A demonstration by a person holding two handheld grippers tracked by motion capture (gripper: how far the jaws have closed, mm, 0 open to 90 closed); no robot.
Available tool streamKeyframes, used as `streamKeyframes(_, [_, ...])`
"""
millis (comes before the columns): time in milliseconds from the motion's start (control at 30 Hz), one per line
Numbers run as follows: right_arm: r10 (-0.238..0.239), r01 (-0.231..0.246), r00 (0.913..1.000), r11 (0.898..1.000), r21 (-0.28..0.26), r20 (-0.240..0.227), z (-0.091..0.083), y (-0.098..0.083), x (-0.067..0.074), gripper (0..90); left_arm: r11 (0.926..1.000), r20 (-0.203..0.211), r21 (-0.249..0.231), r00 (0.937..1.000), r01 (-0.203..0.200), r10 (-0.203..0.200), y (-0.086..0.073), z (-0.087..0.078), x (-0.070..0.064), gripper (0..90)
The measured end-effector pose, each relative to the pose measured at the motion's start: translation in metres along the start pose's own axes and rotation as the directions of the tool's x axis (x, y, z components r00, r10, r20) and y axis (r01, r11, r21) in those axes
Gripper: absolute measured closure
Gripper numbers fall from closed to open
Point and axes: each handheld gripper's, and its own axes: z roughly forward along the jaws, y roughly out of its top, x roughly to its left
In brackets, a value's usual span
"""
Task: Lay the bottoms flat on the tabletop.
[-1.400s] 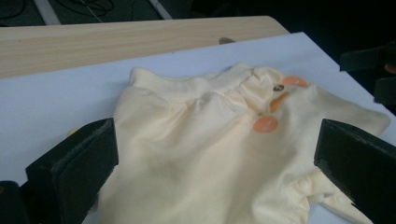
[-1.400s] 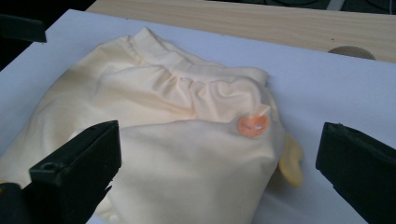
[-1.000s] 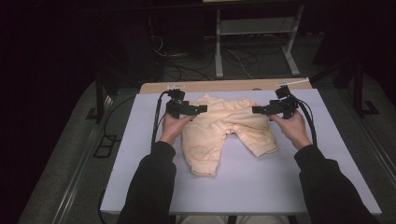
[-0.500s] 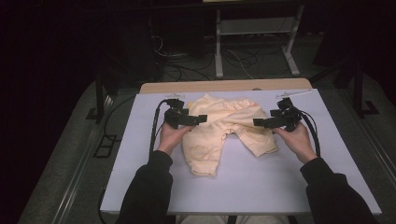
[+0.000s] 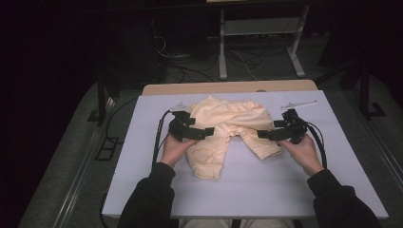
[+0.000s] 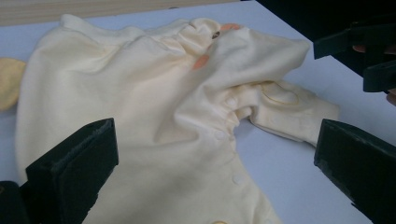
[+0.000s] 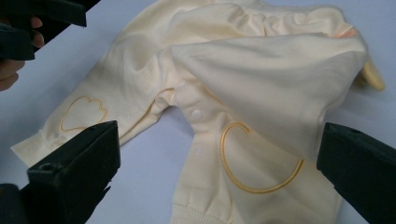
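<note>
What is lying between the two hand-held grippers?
In the high view, the pale yellow baby romper lies on the white table between the left hand-held gripper and the right hand-held gripper.

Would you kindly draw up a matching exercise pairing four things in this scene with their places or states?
Things:
1. pale yellow baby garment
2. left gripper
3. right gripper
4. thin white stick

Places or states:
A. far right part of the white table, apart from the cloth
B. open, at the person's left side of the cloth
C. crumpled, mid-table
D. open, at the person's right side of the cloth

Pairs: 1-C, 2-B, 3-D, 4-A
</note>
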Motion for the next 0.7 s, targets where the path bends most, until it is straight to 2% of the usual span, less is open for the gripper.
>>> streamKeyframes(200, [-0.021,0.021,0.9998,1.0,0.014,0.003,0.0,-0.006,0.008,0.0,0.9999,0.019,0.009,0.9998,-0.011,0.01,-0.008,-0.001,-0.011,0.0])
streamKeyframes(533, [-0.046,0.046,0.9989,0.998,0.045,-0.006,0.0,-0.016,0.019,1.7,0.9989,0.056,0.02,0.9976,-0.042,0.041,-0.02,-0.002,-0.039,0.0])
streamKeyframes(700, [-0.047,0.047,0.9989,0.997,0.061,-0.009,0.002,-0.02,0.023,2.0,0.9963,0.073,0.065,0.996,-0.056,0.051,-0.032,0.004,-0.051,0.0])
